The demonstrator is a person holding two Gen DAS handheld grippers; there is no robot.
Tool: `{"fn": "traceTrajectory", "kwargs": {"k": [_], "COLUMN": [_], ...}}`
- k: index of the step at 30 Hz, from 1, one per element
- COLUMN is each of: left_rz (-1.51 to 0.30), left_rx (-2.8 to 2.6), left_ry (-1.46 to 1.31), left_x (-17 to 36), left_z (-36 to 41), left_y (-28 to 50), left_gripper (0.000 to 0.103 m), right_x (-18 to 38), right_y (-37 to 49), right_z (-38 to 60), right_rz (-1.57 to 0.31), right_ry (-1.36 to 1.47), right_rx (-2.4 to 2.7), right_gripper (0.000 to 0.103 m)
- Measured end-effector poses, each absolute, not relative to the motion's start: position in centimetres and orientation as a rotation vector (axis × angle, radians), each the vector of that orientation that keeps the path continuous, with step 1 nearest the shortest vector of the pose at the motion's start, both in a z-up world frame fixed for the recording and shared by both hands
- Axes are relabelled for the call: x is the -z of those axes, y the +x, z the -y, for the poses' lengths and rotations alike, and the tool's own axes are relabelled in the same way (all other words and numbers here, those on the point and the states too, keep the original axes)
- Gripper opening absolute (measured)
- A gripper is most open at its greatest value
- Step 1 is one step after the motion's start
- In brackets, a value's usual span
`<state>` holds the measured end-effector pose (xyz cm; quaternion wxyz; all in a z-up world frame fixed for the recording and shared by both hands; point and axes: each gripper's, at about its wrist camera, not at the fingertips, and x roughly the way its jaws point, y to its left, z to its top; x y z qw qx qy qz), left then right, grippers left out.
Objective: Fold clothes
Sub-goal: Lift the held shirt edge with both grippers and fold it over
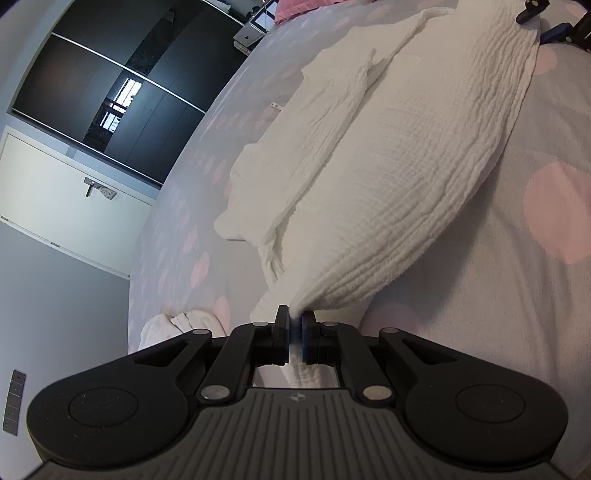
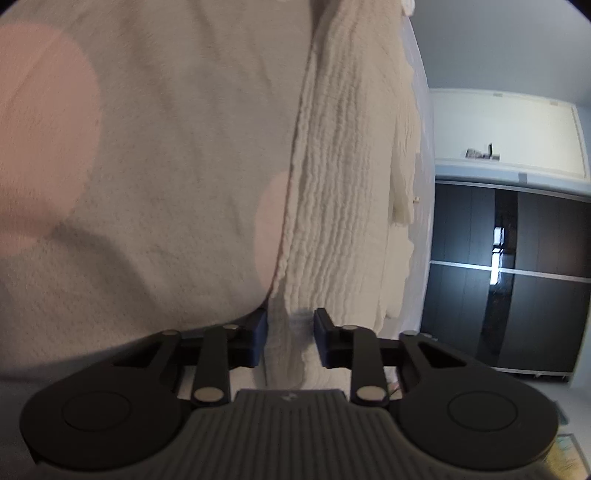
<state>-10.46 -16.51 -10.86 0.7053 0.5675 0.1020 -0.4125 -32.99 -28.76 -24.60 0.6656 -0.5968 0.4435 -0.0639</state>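
Observation:
A white crinkled garment [image 1: 388,166] lies folded lengthwise on the bed, with a sleeve [image 1: 258,192] spread out to its left. My left gripper [image 1: 294,325] is shut on the garment's near corner, and the cloth rises taut from its fingers. At the far end, my right gripper [image 1: 557,29] shows at the top right of the left wrist view. In the right wrist view the right gripper [image 2: 290,332] has a thick bunch of the garment [image 2: 343,184] pinched between its blue pads [image 2: 260,332], which stand a little apart around the cloth.
The bed cover [image 1: 498,295] is pale grey with large pink dots. Another white cloth [image 1: 173,325] is heaped near the bed's edge. A dark sliding wardrobe [image 1: 110,92] and a white door [image 1: 55,192] stand beyond the bed. Something pink [image 1: 295,9] lies at the far end.

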Motion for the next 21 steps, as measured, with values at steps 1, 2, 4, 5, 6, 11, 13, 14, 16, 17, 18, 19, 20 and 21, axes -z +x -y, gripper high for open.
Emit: {"fn": "traceTrajectory", "kwargs": {"k": [1, 2, 4, 5, 6, 11, 13, 14, 16, 17, 18, 19, 20, 21], "left_rz": [-0.230, -0.233, -0.235, -0.235, -0.235, -0.232, -0.236, -0.235, -0.233, -0.235, -0.238, -0.242, -0.245, -0.249], "left_rx": [0.914, 0.912, 0.911, 0.910, 0.909, 0.909, 0.908, 0.906, 0.897, 0.892, 0.888, 0.885, 0.882, 0.881], "left_ry": [1.262, 1.263, 1.265, 1.266, 1.267, 1.245, 1.223, 1.208, 1.164, 1.137, 1.108, 1.078, 1.050, 1.022], "left_x": [10.9, 10.9, 11.0, 11.0, 11.0, 10.2, 9.6, 9.1, 8.0, 7.4, 6.8, 6.1, 5.4, 4.6], "left_z": [16.4, 16.3, 16.1, 16.0, 15.9, 15.3, 15.2, 15.1, 15.2, 15.3, 15.4, 15.5, 15.7, 16.0], "left_y": [-10.4, -10.4, -10.5, -10.5, -10.5, -10.6, -10.5, -10.4, -10.1, -9.9, -9.7, -9.4, -9.0, -8.7], "left_gripper": [0.004, 0.004, 0.004, 0.004, 0.004, 0.004, 0.004, 0.004, 0.004, 0.004, 0.004, 0.004, 0.004, 0.004], "right_x": [24.8, 25.0, 25.1, 25.1, 25.0, 22.0, 20.7, 20.1, 18.4, 17.5, 16.7, 15.7, 14.8, 14.0], "right_y": [-33.1, -33.2, -33.3, -33.2, -33.2, -32.9, -32.8, -32.7, -32.4, -32.2, -31.9, -31.6, -31.2, -30.7], "right_z": [28.7, 28.6, 28.6, 28.6, 28.6, 29.1, 29.3, 29.4, 29.9, 30.2, 30.4, 30.9, 31.2, 31.6], "right_rz": [-0.996, -0.990, -0.977, -0.974, -0.970, -0.912, -0.889, -0.877, -0.830, -0.804, -0.778, -0.750, -0.728, -0.710], "right_ry": [-1.359, -1.371, -1.384, -1.385, -1.386, -1.326, -1.301, -1.289, -1.252, -1.231, -1.209, -1.188, -1.169, -1.151], "right_rx": [0.145, 0.145, 0.161, 0.173, 0.185, 0.267, 0.299, 0.315, 0.392, 0.428, 0.464, 0.508, 0.541, 0.568], "right_gripper": [0.021, 0.020, 0.014, 0.012, 0.008, 0.005, 0.005, 0.005, 0.004, 0.004, 0.004, 0.004, 0.004, 0.004]}}
